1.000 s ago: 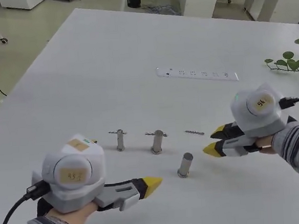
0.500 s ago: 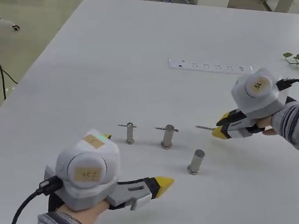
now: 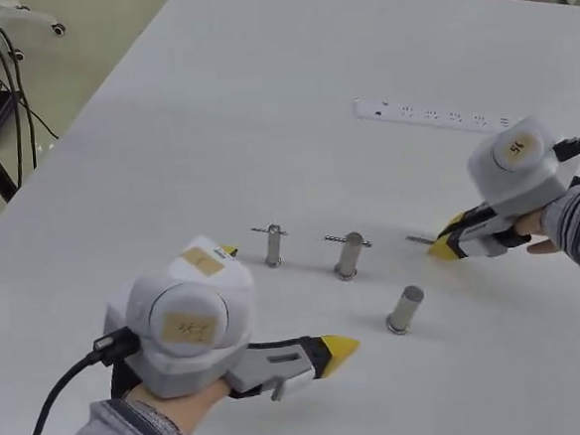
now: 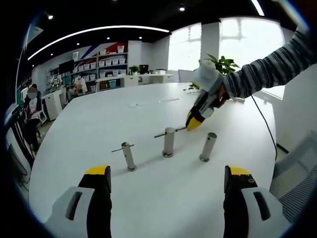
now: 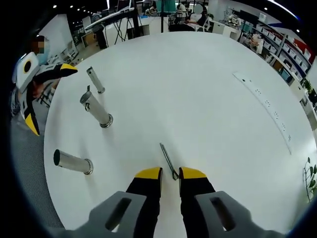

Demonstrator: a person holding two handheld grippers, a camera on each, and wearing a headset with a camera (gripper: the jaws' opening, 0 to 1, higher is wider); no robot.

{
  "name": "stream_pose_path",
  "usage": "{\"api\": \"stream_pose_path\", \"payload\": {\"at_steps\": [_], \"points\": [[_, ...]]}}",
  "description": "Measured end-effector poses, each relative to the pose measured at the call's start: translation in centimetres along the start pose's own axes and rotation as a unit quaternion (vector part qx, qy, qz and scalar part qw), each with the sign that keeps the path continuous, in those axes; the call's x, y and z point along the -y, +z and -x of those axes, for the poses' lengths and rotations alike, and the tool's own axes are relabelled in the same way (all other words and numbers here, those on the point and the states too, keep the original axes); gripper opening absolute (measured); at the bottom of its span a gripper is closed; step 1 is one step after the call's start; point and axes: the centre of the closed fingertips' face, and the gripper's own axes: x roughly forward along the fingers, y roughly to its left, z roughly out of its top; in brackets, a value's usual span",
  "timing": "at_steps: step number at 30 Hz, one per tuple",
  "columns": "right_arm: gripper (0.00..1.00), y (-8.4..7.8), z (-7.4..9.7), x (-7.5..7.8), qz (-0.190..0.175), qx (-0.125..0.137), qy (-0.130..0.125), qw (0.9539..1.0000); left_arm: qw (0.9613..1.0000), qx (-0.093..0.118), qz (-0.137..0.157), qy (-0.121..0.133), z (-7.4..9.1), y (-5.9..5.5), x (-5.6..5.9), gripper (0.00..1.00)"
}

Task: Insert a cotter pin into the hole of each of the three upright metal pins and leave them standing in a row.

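Three metal pins (image 3: 348, 256) are standing on the table (image 3: 214, 133), the bare pin (image 3: 406, 309) nearest us. We are holding the right gripper (image 5: 170, 174) with jaws narrowly parted astride the loose cotter pin (image 5: 167, 156), and the left gripper (image 4: 167, 171) spread wide.

In the head view, the loose cotter pin's (image 3: 420, 238) right end is being hidden behind the right gripper's (image 3: 444, 249) yellow jaw tips.

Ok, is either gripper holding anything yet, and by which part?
Left gripper is open, holding nothing. The right gripper straddles the near end of the cotter pin; whether it's clamped cannot be told.
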Motion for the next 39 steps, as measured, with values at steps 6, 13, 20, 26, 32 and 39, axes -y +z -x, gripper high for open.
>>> {"api": "stream_pose_path", "payload": {"at_steps": [6, 13, 20, 26, 32, 39], "points": [[0.0, -0.2, 0.0, -0.6, 0.077, -0.022, 0.01, 0.9967, 1.0, -0.002, 0.0, -0.002, -0.1, -0.1, 0.1, 0.93], [0.0, -0.3, 0.1, -0.8, 0.101, -0.037, -0.001, 0.9942, 1.0, -0.006, -0.001, -0.003, 0.0, -0.2, 0.2, 0.92], [0.0, 0.0, 1.1, -1.3, 0.122, -0.021, -0.012, 0.9923, 0.9999, -0.009, -0.003, -0.005, -0.1, -0.3, 0.3, 0.89], [0.0, 0.3, 2.6, -2.1, 0.141, -0.003, -0.019, 0.9898, 0.9996, -0.014, -0.012, -0.021, -0.2, -0.4, 1.2, 0.83], [0.0, 0.5, 4.3, -3.8, 0.173, 0.018, -0.022, 0.9844, 0.9992, -0.017, -0.024, -0.026, -0.2, -0.6, 1.8, 0.79], [0.0, 1.0, 6.2, -5.8, 0.196, 0.043, -0.024, 0.9793, 0.9988, -0.014, -0.031, -0.034, 0.0, -0.1, 2.4, 0.73]]}}
